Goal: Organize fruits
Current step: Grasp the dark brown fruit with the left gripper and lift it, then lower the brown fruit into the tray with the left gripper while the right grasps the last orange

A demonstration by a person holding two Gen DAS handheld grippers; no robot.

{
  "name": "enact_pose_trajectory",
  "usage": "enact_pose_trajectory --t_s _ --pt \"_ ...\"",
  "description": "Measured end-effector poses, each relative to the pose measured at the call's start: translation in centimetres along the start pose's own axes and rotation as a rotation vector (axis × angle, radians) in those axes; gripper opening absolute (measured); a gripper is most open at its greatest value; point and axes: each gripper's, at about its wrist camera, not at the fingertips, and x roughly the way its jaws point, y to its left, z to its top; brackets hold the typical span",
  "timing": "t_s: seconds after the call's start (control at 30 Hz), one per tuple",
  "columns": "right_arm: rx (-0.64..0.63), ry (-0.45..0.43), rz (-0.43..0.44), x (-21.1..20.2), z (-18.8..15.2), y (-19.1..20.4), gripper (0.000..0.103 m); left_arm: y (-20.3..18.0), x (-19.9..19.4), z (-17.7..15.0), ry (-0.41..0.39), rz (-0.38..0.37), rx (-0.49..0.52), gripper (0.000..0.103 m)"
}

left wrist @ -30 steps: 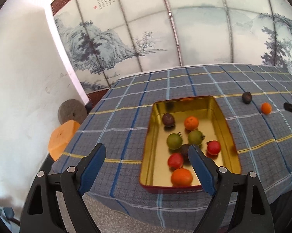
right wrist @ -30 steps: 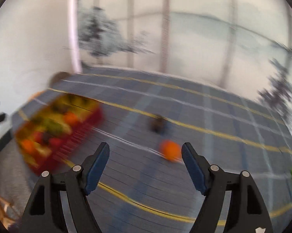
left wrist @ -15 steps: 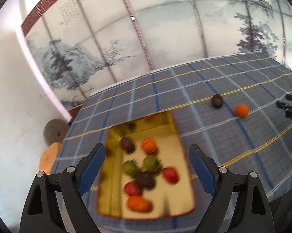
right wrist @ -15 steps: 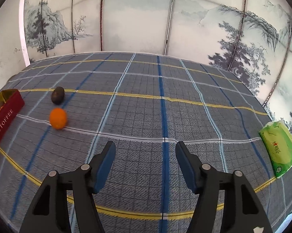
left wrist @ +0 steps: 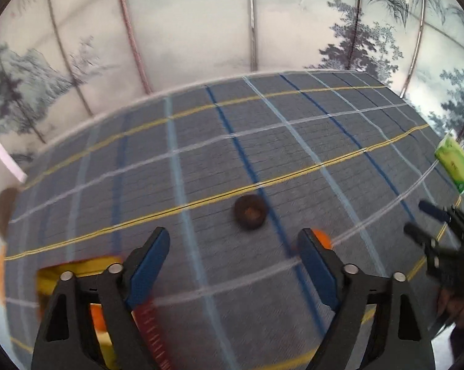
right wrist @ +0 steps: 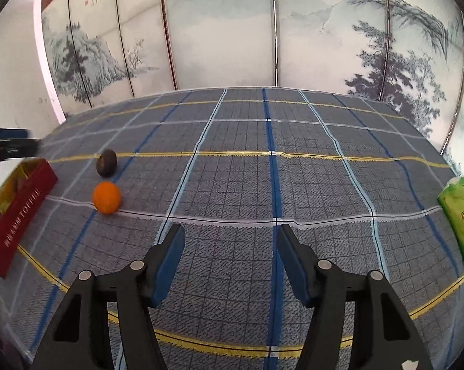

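A: Left gripper (left wrist: 233,243), nearest: jaws spread wide, nothing between them, hanging over the plaid cloth (left wrist: 201,166) on the desk. View is blurred.

B: Below its left finger?

A: Corner of the red tin (left wrist: 77,266) with its gold inside, an orange shape in it; too smeared to name. The orange fruit (left wrist: 323,239) peeks from behind the right finger. Just beyond, the dark brown fruit (left wrist: 250,212) sits near the yellow stripe.

B: Right gripper (right wrist: 229,243)?

A: Jaws open too, empty, above bare cloth. To its left the orange fruit (right wrist: 106,197) and, just behind, the dark brown fruit (right wrist: 106,162), close but apart. The red tin (right wrist: 16,212) lies further left at the desk edge, fruits inside.

B: Far side?

A: Green tissue pack (right wrist: 460,222) on the right edge. A painted landscape screen (right wrist: 232,37) stands behind the desk.
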Motion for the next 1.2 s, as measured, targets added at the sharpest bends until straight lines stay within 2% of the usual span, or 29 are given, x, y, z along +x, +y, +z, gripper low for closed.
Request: enact_pose_trajectory --t_s 0.13,0.3,0.37,0.4,0.5,0.63,0.77,0.87,1.03,1.2 --pt "-0.002 -0.011 0.031 -0.3 0.0 0.1 0.059 -0.2 4.1 1.2 0.055 0.032 -0.014 0.073" --pt "0.009 -0.025 0.071 -0.5 -0.1 -0.1 0.060 -0.1 7.9 1.5 0.098 0.065 -0.035 0.071" --pt "0.016 -0.026 0.085 -0.6 -0.1 -0.3 0.060 0.0 8.7 1.4 0.104 -0.011 -0.051 0.054" --pt "0.019 -0.026 0.089 -0.6 -0.1 -0.3 0.060 -0.3 9.2 1.3 0.114 -0.023 -0.043 0.038" --pt "0.023 -0.026 0.099 -0.5 -0.1 -0.4 0.060 -1.9 9.1 1.0 0.095 0.048 0.015 0.038" --pt "0.029 -0.030 0.098 -0.6 -0.2 -0.5 0.060 -1.8 6.2 0.3 0.055 -0.001 -0.053 0.038" --pt "-0.034 0.010 0.091 -0.5 0.1 0.9 0.060 -0.9 1.1 -1.1 -0.007 -0.003 -0.097 0.038" --pt "-0.117 0.018 0.198 -0.8 1.2 3.6 0.060 -0.2 -2.2 -2.4 -0.034 0.001 -0.107 0.038" --pt "-0.264 0.086 0.291 2.2 2.9 9.0 0.060 1.4 -6.4 -4.7 -0.054 0.014 -0.143 0.038" --pt "-0.317 0.147 0.267 6.0 3.3 11.9 0.060 2.8 -8.9 -6.9 -0.061 0.029 -0.176 0.038"
